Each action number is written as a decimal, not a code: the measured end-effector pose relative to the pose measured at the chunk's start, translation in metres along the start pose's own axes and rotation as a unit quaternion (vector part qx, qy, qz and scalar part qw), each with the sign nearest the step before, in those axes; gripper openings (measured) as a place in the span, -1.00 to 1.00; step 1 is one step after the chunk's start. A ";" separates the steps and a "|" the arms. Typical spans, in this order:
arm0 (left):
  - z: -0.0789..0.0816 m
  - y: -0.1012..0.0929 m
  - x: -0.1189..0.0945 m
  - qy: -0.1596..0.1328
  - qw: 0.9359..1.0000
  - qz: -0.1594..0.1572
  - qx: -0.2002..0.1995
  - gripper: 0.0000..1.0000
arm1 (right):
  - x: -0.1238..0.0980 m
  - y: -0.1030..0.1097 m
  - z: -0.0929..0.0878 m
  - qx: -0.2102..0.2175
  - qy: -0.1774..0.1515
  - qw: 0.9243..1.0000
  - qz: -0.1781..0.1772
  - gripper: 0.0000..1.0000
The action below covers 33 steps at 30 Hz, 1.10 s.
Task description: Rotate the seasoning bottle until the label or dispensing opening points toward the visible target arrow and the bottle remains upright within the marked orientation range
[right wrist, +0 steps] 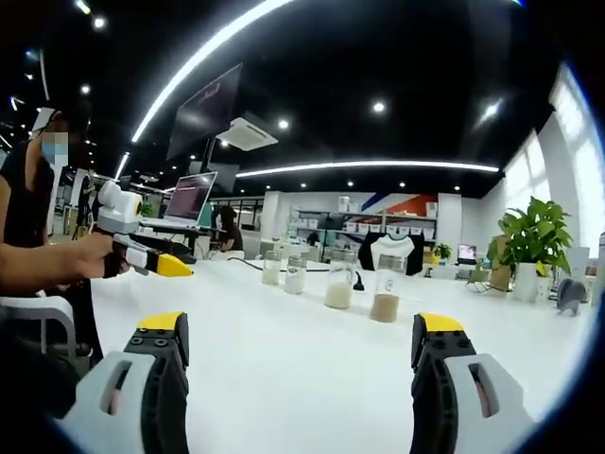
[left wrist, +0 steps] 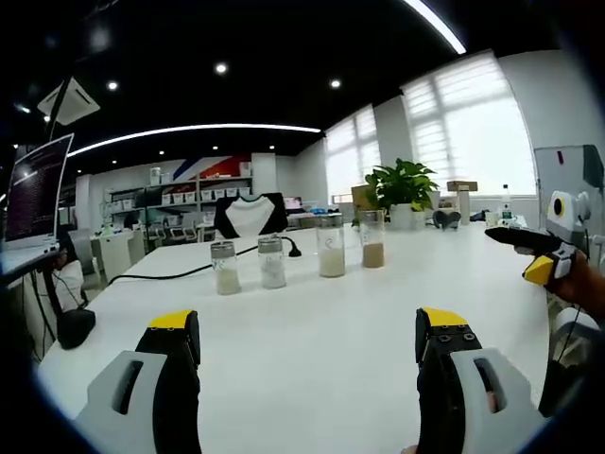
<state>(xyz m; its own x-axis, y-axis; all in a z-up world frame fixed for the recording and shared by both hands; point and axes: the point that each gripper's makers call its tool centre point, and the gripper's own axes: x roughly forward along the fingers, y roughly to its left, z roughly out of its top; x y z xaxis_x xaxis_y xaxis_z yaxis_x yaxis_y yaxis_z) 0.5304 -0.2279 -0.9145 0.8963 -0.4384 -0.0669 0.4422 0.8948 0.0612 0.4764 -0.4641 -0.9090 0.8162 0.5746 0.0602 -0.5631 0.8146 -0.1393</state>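
Four clear seasoning bottles stand upright in a row on the white table. From left to right they are a short one, a second short one, a taller one with pale powder and one with brown powder. My left gripper is open and empty, well short of the row. My right gripper, held in a hand, enters at the right. In the right gripper view the same row runs from the far bottle to the brown-powder bottle. My right gripper is open and empty. The left gripper shows at the left.
A black cable runs across the table behind the bottles to a dark object at its left edge. A laptop stands at the far left and a potted plant at the back right. A person stands at the table's side.
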 end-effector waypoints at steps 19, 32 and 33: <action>-0.002 0.020 0.024 0.005 1.000 0.005 0.002 1.00 | -0.001 -0.007 -0.002 0.018 0.003 1.000 -0.012 0.99; -0.010 0.039 0.047 0.015 1.000 0.018 0.004 1.00 | -0.002 -0.007 -0.002 0.031 0.001 1.000 -0.008 0.99; -0.008 0.040 0.049 0.011 1.000 0.018 0.003 1.00 | -0.002 -0.006 -0.001 0.029 0.000 1.000 -0.007 0.99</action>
<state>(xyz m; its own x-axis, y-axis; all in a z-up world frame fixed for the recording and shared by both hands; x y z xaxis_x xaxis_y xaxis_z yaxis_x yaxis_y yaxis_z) 0.5914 -0.2131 -0.9237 0.9108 -0.4035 -0.0872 0.4097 0.9095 0.0702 0.4788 -0.4705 -0.9094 0.8245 0.5626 0.0608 -0.5577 0.8261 -0.0812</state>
